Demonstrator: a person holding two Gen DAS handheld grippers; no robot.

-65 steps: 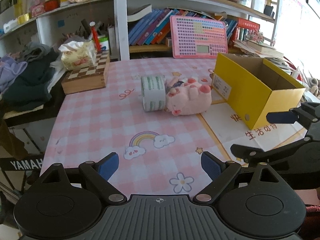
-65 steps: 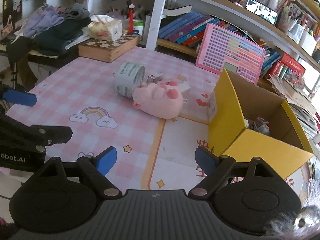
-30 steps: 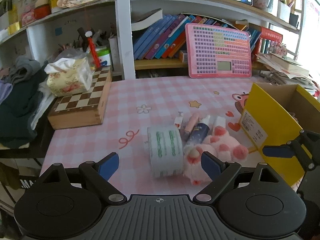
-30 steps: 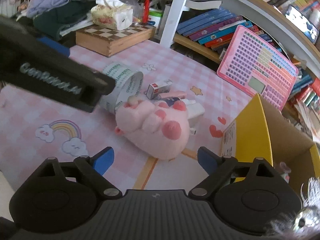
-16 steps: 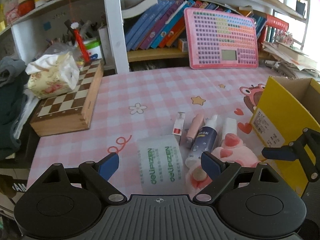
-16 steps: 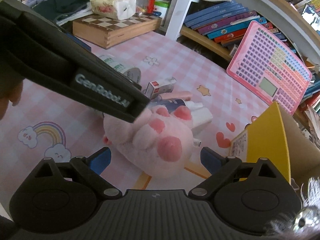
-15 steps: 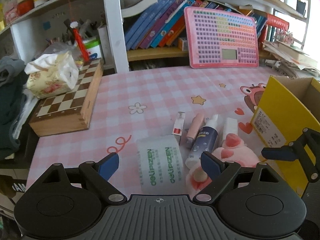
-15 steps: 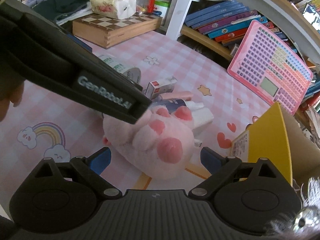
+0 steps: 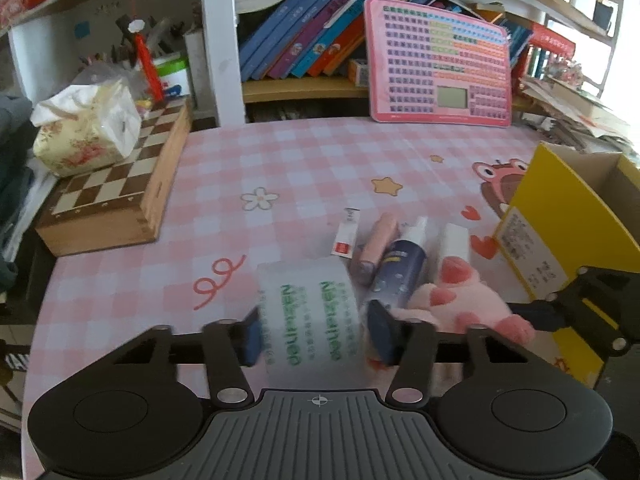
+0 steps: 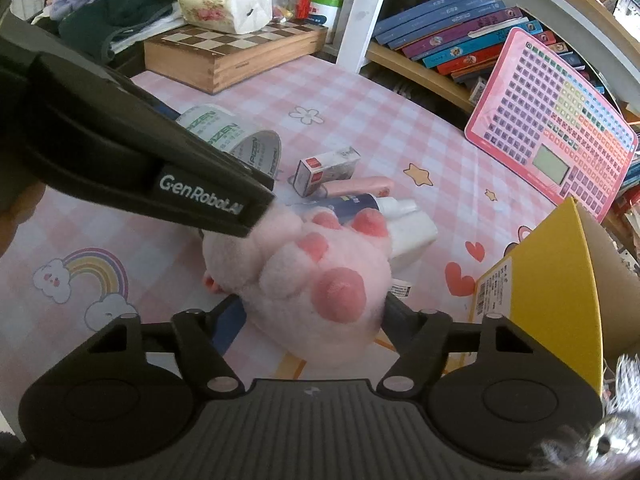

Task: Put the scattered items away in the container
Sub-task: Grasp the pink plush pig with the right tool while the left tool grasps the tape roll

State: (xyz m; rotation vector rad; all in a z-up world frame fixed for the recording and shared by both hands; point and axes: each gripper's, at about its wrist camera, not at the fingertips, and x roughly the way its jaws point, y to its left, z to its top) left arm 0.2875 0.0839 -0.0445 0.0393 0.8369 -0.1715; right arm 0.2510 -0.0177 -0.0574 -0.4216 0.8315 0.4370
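Observation:
My left gripper [image 9: 316, 334] is shut on the roll of white tape with green print [image 9: 310, 312], its pads on both sides of the roll. My right gripper [image 10: 310, 326] is shut on the pink plush paw [image 10: 316, 276]. The tape roll [image 10: 240, 142] also shows in the right wrist view behind the left gripper's arm. Beyond them lie a small white and red box [image 9: 346, 236], a pink tube [image 9: 376, 246], a dark blue bottle [image 9: 396, 276] and a white bottle [image 9: 454, 242]. The yellow cardboard box [image 9: 540, 236] stands open at the right.
A wooden chess box [image 9: 120, 192] with a tissue pack [image 9: 86, 128] on it sits at the left. A pink keyboard toy [image 9: 438, 62] leans on the bookshelf at the back. The pink checked cloth [image 9: 304, 160] covers the table.
Both grippers moved forward and closed: the left pads came together on the tape roll, the right pads on the plush paw. Earlier both were open and short of the items.

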